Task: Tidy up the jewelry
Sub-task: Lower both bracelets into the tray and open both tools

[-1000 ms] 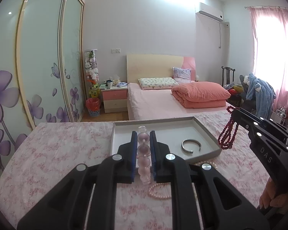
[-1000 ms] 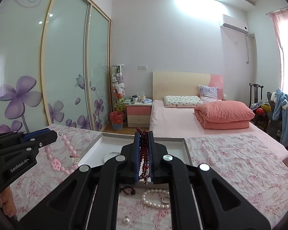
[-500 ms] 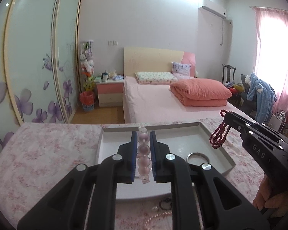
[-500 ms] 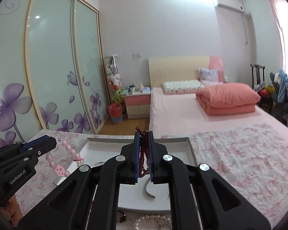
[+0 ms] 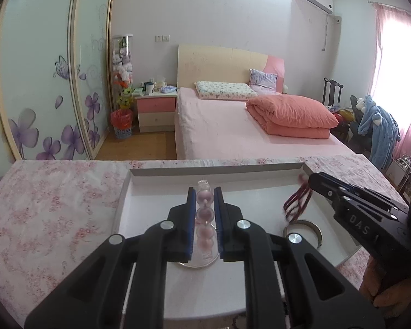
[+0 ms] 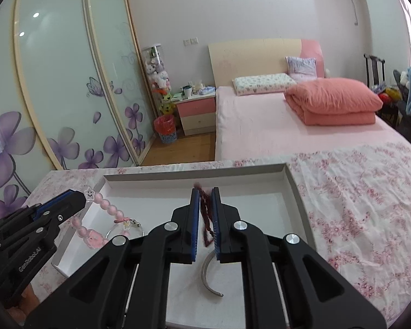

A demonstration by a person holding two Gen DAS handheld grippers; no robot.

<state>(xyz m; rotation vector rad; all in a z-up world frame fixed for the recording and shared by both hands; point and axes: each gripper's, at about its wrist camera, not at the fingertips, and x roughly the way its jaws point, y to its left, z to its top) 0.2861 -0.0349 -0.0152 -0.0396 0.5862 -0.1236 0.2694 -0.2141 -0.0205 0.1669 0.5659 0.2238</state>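
My left gripper (image 5: 205,194) is shut on a pink bead bracelet (image 5: 204,219) and holds it over the left part of the white tray (image 5: 260,171). In the right wrist view the left gripper (image 6: 79,196) shows at the left with the pink bracelet (image 6: 106,209) hanging from it, above a thin ring bangle (image 6: 128,227). My right gripper (image 6: 205,192) is shut on a dark red bead necklace (image 6: 205,219) over the tray (image 6: 194,174). A silver open bangle (image 6: 209,277) lies in the tray below it. In the left wrist view the red necklace (image 5: 297,201) hangs above the silver bangle (image 5: 302,226).
The tray sits on a table with a pink floral cloth (image 5: 54,205). Beyond the table stand a pink bed (image 5: 246,134), a nightstand (image 5: 156,112) and a sliding wardrobe (image 5: 41,82). A person's hand (image 5: 389,288) holds the right gripper.
Both grippers have moved forward and down over the tray with their beads. The pearl strand and small pieces on the cloth in front have dropped out of view.
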